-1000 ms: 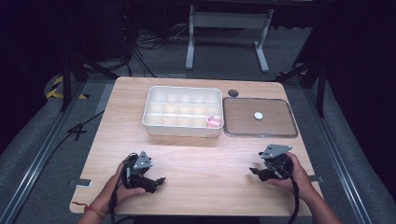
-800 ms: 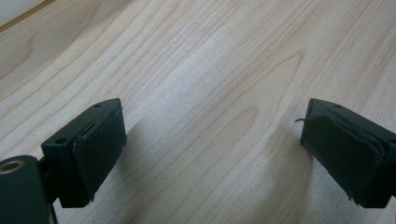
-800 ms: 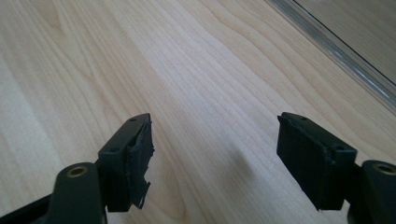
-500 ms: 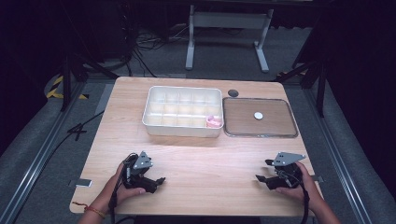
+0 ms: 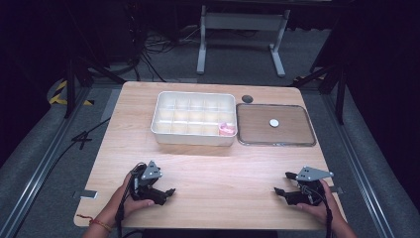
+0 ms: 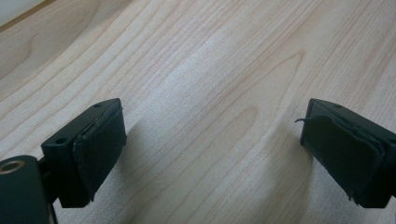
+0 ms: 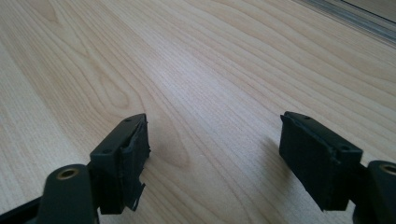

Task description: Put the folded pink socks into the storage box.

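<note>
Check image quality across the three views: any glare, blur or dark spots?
High view: table evenly lit, surroundings near black, soft overall; pink item in the white divided tray too blurred to identify. Left gripper view: pale sheen on the wood between the open jaws of the left gripper, soft shadows beside each. Right gripper view: right gripper similar, far wood slightly soft.

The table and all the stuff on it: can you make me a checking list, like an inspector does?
Surface: wooden table, bare in the front half.
Job's things: white compartment box with a pink item in its front right cell; flat tray beside it holding a small white disc.
Clutter: dark round spot behind the tray.
Grippers: left gripper open, empty; right gripper open, empty.
Cables: tangle on floor.
Surroundings: grey floor, metal stand.
</note>
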Demonstrator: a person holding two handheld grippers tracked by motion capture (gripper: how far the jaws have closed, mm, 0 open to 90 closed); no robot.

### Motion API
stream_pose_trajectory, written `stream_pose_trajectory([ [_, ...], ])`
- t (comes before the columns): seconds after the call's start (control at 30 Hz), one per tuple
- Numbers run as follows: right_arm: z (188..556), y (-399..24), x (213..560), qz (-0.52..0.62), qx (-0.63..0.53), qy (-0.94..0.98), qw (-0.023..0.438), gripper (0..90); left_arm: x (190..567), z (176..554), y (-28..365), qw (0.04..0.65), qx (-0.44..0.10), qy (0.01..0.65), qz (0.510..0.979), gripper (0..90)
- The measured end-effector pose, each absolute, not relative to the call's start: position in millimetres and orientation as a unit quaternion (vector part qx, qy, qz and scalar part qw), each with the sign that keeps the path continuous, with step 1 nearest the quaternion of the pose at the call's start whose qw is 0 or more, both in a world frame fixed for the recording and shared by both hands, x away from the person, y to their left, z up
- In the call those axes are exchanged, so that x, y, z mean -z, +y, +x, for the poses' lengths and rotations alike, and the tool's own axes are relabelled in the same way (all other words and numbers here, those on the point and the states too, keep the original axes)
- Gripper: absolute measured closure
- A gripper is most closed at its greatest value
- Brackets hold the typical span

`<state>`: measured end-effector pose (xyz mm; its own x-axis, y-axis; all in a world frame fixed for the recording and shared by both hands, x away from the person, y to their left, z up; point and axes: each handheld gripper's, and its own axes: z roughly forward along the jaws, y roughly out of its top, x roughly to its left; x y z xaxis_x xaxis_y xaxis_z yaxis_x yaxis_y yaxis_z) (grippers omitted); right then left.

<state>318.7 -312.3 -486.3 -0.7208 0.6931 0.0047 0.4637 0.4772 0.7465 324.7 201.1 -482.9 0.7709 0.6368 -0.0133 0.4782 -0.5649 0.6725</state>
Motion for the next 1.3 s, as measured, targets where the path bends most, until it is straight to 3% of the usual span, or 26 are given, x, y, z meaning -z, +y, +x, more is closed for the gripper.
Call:
stream_pose_trajectory([
  [1.3,319.2,-312.4,486.4,0.340,-0.380,0.847,0.150,23.9,483.4,324.3,200.5,0.342,-0.117,0.321,0.875,7.0],
])
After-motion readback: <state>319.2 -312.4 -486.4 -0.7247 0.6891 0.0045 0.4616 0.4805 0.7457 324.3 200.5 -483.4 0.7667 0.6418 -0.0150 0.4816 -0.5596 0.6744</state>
